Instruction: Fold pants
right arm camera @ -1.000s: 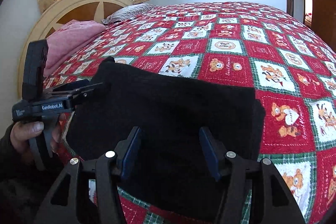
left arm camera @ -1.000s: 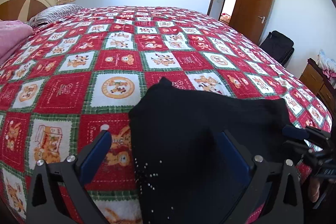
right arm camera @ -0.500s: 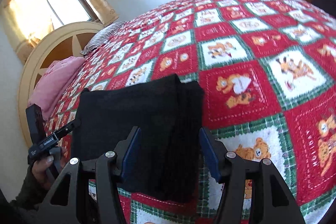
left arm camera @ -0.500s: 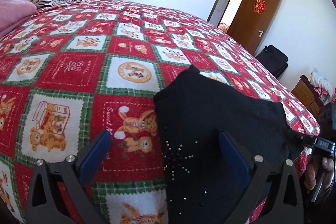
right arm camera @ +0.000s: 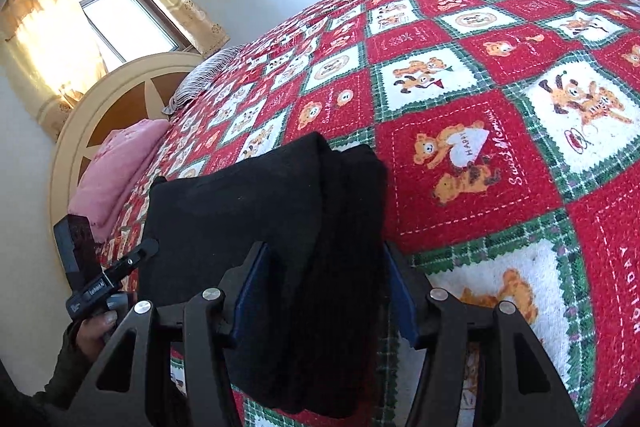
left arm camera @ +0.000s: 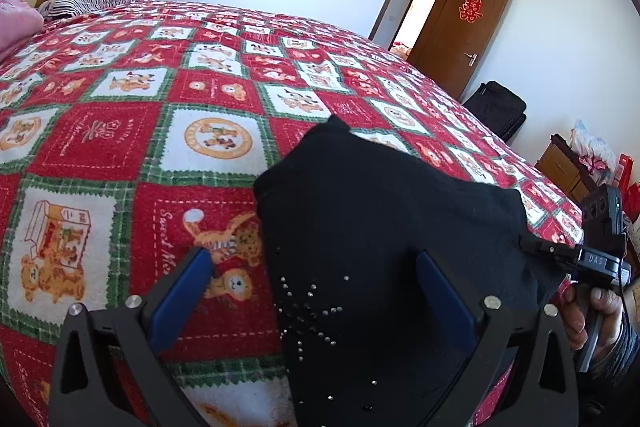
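The black pants (left arm camera: 384, 251) are already folded small on the bed (left arm camera: 120, 155), at 6 o'clock. Both claws, left (left arm camera: 312, 291) and right (right arm camera: 324, 291), are spread wide, nothing pinched. Little seems left.

left tool (left arm camera: 312, 283) spread wide, right tool (right arm camera: 324, 283) likewise parted, both angled downward
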Motion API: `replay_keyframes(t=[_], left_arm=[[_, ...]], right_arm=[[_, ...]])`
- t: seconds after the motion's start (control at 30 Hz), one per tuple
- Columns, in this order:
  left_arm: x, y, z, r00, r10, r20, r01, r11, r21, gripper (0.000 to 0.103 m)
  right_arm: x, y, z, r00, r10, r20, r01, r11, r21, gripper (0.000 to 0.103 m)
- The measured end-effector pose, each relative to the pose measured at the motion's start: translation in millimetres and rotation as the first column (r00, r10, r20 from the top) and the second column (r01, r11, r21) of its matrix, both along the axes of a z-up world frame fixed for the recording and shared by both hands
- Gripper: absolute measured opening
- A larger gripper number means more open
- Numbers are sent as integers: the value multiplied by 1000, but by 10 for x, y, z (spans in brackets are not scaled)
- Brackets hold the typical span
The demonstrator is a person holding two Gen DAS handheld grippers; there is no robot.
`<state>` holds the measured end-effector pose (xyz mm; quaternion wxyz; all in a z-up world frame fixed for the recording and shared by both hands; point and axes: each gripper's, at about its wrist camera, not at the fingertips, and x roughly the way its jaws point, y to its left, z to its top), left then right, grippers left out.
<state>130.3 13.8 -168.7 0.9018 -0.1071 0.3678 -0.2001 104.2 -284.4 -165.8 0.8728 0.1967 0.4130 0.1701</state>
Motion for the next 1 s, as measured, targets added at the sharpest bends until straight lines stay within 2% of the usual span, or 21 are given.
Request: replay_keyframes(t=[0.1, 0.17, 0.23, 0.37, 0.43, 0.47, 0.5, 0.57, 0.63, 0.67, 0.7, 0.73, 0.83, 0.93, 1.0], left_arm=[[-27, -31, 17, 1000, -3, 3, 3, 1000, 19, 103], [-62, -19, 49, 1000, -10, -1, 10, 1000, -15, 101], [-71, -10, 53, 999, -35, -5, 35, 998, -62, 92], [-74, -25, 24, 999, -43, 6, 43, 998, -51, 89], [-66, -1, 21, 999, -46, 6, 46, 997, -70, 87], [-63, 19, 19, 999, -41, 2, 41, 996, -76, 83], [-59, 41, 20, 1000, -30, 0, 30, 997, -78, 74], [-46, 106, 7, 1000, -26, -14, 24, 992, -128, 65], [-32, 155, -19, 999, -27, -35, 20, 983, -181, 48], [-33, 155, -23, 999, -34, -38, 26, 981, -192, 42], [-39, 145, -21, 998, -45, -37, 37, 979, -201, 29], [-54, 126, -5, 998, -54, -30, 46, 978, -202, 21], [-95, 97, 59, 999, -51, -7, 49, 983, -175, 15], [-140, 169, 152, 999, -40, 5, 40, 977, -208, 13], [-154, 205, 213, 999, -32, 18, 35, 977, -211, 12]], right_arm=[[-9, 12, 8, 1000, -11, 5, 11, 1000, -5, 56], [-29, 3, 22, 1000, -1, 17, 0, 1000, 28, 43], [-44, -14, 15, 1000, 13, 17, -14, 997, 72, 36], [-17, -37, -35, 1000, 12, 1, -12, 994, 104, 35], [1, -59, -55, 1000, 12, -9, -11, 992, 126, 35], [0, -58, -53, 1000, 13, -10, -12, 992, 126, 35], [-3, -46, -42, 1000, 16, -6, -15, 993, 118, 35], [-20, -16, -14, 1000, 22, 4, -23, 994, 107, 32], [-35, -6, -1, 1000, 25, 9, -26, 994, 103, 31], [-40, 0, 7, 1000, 27, 12, -28, 994, 101, 31], [-47, 2, 21, 999, 28, 17, -29, 995, 99, 30], [-57, 9, 42, 999, 30, 23, -32, 995, 93, 29], [-128, 103, 186, 996, 53, 69, -57, 997, 55, 28], [-191, 203, 324, 991, 82, 110, -82, 997, -5, 28], [-198, 251, 400, 988, 98, 120, -98, 995, -13, 28]])
